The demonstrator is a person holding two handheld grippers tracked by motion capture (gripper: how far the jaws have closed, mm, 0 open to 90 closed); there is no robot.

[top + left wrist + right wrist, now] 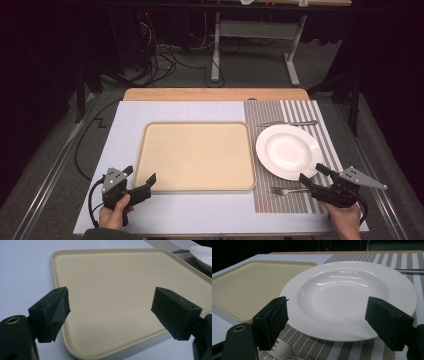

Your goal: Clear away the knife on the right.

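Plate sits on the striped mat right of the tray, untouched; both grippers gape empty, so next the right must straddle its near rim

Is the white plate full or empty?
Empty: the plate shows only a bare, shiny white bowl and rim, with no food on it.

tray left of plate, fork before plate, knife behind
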